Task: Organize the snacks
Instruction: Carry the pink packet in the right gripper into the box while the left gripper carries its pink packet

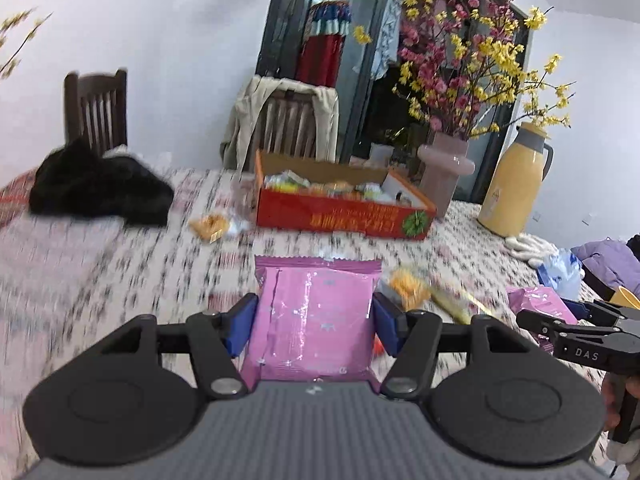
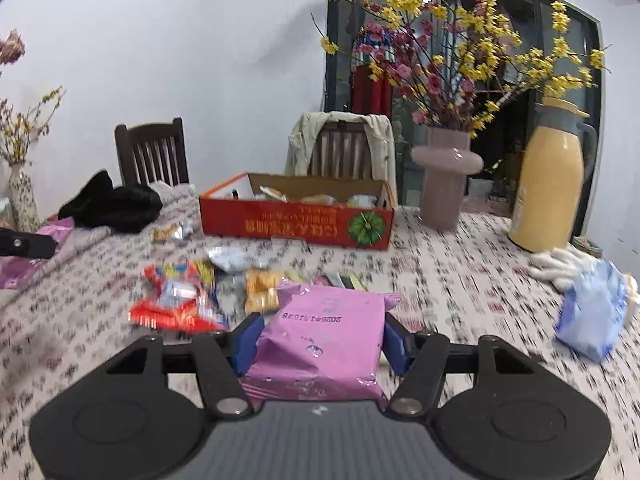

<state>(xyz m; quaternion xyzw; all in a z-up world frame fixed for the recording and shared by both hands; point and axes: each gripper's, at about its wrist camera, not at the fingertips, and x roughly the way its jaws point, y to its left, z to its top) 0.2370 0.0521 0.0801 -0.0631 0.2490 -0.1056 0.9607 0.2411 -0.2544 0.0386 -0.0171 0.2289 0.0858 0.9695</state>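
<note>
I have one pink packet (image 1: 314,320) pinched between the blue pads of my left gripper (image 1: 314,322), and a second pink packet (image 2: 324,340) pinched the same way in my right gripper (image 2: 322,340); both are lifted clear of the patterned tablecloth (image 1: 100,280), with the red snack box (image 2: 296,222) further ahead near the pink vase (image 2: 446,184). My worry is the grip: the pads hold only the side edges of soft, glossy film, so I judge a packet could slide out or fold if I swing too fast. The two grippers are also near each other, as the right one shows at the edge of the left view, so they may collide over the box. The box already looks rather full, and a packet dropped carelessly could sit on the rim and fall out. The yellow thermos (image 2: 554,184) and vase stand close, so a wide approach might knock them.
</note>
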